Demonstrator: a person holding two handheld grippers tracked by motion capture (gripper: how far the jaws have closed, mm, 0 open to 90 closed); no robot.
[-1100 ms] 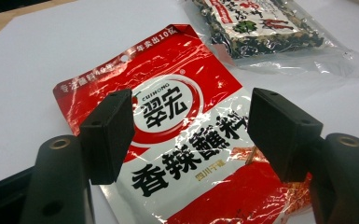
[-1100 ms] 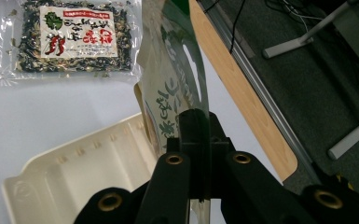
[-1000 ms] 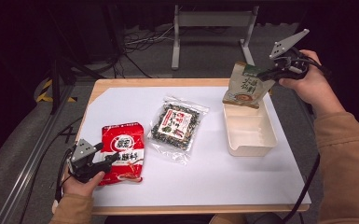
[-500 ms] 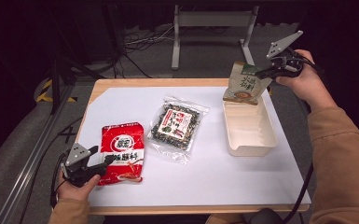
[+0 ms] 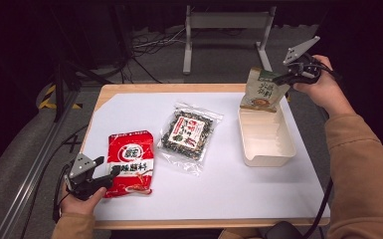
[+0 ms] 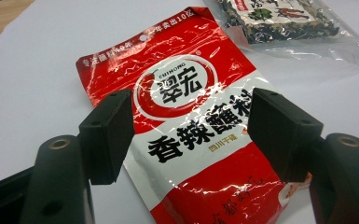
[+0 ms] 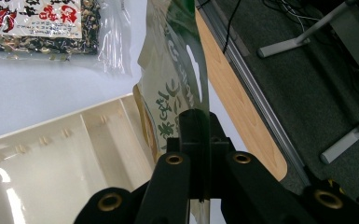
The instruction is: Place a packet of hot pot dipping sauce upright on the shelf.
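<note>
Right tool point(image 5: 284, 78) pinches green pouch point(image 5: 259, 90) over tray point(image 5: 267, 158); left tool point(image 5: 98, 172) gapes, seemingly around red packet point(image 5: 130, 162).

A wooden table point(image 5: 129, 89) carried a white sheet point(image 5: 229, 189); on it lay a red packet point(image 5: 131, 162), a clear packet point(image 5: 189, 134) and a cream tray point(image 5: 266, 137).

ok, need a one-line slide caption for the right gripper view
Right gripper shut on a green-and-cream pouch, held upright over the far end of the cream tray.

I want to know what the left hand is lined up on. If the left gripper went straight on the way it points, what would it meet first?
Probably the red packet: it lies between the open jaws of the left gripper, just ahead on the white sheet.
</note>
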